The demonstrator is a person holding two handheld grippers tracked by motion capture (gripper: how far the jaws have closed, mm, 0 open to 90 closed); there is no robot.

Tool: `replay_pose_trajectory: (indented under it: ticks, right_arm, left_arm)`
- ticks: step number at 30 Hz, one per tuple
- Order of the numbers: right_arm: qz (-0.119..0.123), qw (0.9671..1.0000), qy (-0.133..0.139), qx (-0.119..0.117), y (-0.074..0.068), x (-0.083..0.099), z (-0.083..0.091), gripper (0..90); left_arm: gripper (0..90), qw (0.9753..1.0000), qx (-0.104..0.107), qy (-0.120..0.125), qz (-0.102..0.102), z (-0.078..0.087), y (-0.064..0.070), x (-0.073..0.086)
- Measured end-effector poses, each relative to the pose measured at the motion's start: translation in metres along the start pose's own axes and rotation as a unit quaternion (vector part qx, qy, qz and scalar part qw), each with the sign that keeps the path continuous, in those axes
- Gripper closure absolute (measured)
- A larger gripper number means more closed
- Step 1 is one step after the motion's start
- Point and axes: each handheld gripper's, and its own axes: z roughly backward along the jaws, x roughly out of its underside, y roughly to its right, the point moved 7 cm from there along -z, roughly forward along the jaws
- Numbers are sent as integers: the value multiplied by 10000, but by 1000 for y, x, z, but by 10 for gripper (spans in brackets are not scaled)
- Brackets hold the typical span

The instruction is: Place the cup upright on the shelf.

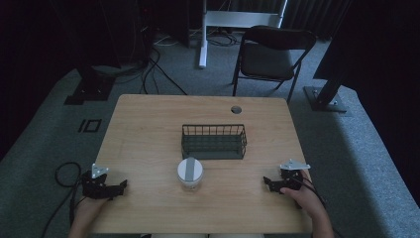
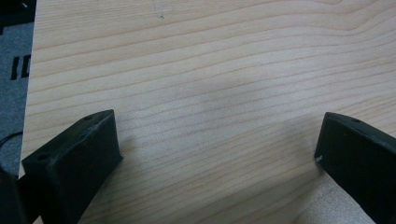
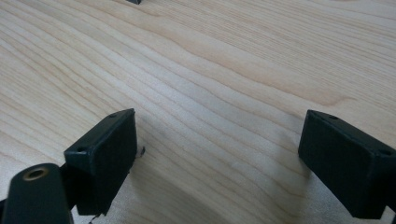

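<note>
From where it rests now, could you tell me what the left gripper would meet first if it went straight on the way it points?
Probably the jar. The left gripper, jaws open, points right across the table towards it, with bare wood between. Depth is unclear, so it might pass just in front.

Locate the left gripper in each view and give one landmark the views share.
High view: left gripper lies at the lower left, at the table's near left edge.
Left gripper view: its own black jaws rise from the bottom corners, wide apart.
Right gripper view: not in it.
Shared landmark: the wooden table.
</note>
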Motion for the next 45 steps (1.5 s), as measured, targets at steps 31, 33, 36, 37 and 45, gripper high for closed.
replay_pose_trajectory:
  ticks: [31, 33, 36, 37, 45]
  right_arm:
    - [-41, 10000, 26, -17, -3, 0, 1, 116]
    - [-35, 9999, 71, -61, -5, -2, 0, 126]
    - [-5, 9999, 105, -80, -8, -5, 0, 127]
    - [13, 9999, 113, -84, -9, -5, 0, 127]
    - [83, 9997, 168, -146, -17, -12, 1, 127]
  left_arm:
    - [1, 10000, 0, 2, -1, 0, 0, 0]
    - [1, 10000, 1, 2, 0, 0, 0, 0]
    - [1, 10000, 0, 1, -1, 0, 0, 0]
    - [1, 10000, 0, 1, -1, 0, 0, 0]
    - [1, 10000, 1, 2, 0, 0, 0, 0]
